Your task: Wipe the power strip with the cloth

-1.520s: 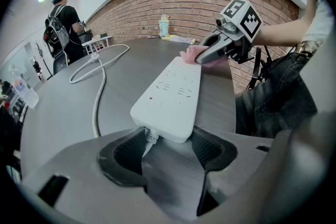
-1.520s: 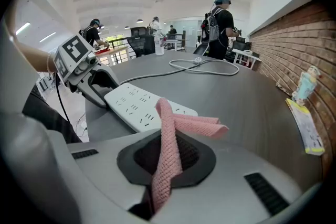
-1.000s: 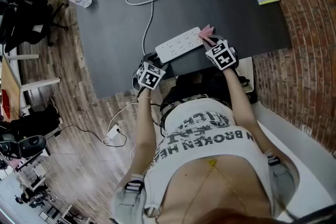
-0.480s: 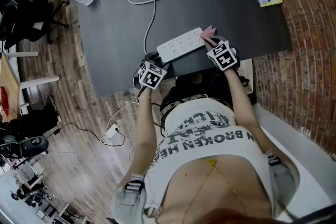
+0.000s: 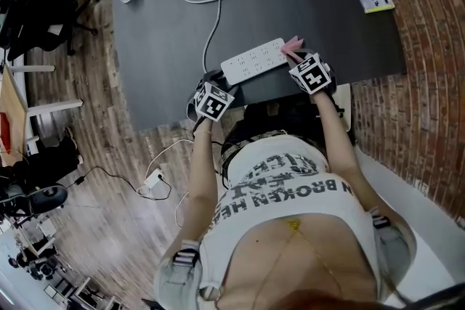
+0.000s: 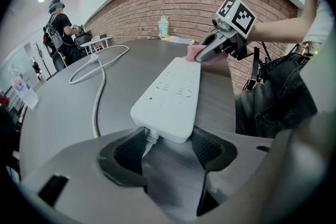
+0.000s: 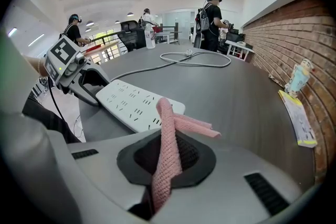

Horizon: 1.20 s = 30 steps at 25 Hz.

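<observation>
Between the left gripper's (image 6: 169, 140) jaws sits the cord end of the strip (image 6: 172, 91); the jaws stand wide and press in on its two sides. The white cord (image 6: 96, 98) runs off ahead and to that gripper's left over the dark table (image 6: 58, 113). The right gripper (image 7: 167, 165) is closed tight on the pink cloth (image 7: 167, 134) (a narrow folded band), whose free end lies just ahead of its jaws on the strip's far end.
</observation>
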{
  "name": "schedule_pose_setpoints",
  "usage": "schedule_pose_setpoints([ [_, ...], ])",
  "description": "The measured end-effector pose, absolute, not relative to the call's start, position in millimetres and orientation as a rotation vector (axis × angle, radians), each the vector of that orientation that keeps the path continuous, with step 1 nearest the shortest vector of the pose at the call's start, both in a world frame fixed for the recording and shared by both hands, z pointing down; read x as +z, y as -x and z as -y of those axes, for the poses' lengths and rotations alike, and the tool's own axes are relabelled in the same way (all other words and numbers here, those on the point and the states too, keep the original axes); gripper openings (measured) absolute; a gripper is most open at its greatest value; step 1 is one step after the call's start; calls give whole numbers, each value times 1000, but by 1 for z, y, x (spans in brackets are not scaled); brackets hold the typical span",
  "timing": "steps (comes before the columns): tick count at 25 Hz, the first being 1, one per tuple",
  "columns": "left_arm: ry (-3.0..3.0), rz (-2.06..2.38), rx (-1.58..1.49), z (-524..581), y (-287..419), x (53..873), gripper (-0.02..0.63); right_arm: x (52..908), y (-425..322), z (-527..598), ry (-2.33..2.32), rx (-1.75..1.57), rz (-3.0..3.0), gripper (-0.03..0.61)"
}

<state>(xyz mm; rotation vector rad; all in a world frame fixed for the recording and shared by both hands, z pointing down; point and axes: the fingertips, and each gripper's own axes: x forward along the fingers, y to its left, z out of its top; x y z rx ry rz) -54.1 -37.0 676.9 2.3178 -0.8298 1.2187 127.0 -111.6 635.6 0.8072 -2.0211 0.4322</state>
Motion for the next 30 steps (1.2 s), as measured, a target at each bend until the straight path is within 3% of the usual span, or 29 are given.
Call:
schedule_pose_setpoints([
  [13, -2290, 896, 1315, 35, 58, 663, 265, 622, -102, 105, -647, 149, 2023, 17],
  [19, -2392, 965, 1064, 36, 34, 619, 246, 602, -70, 92, -527, 136, 2182, 17],
  [21, -2433, 982, 970, 39, 22, 604, 197, 594, -59, 88, -502, 150, 2241, 17],
  [25, -2475, 1040, 798, 48, 4, 571, 41, 571, -41, 84, -475, 145, 2369, 17],
  [30, -2475, 1127, 629, 60, 1, 547, 12, 535, -26, 85, -453, 100, 2504, 17],
])
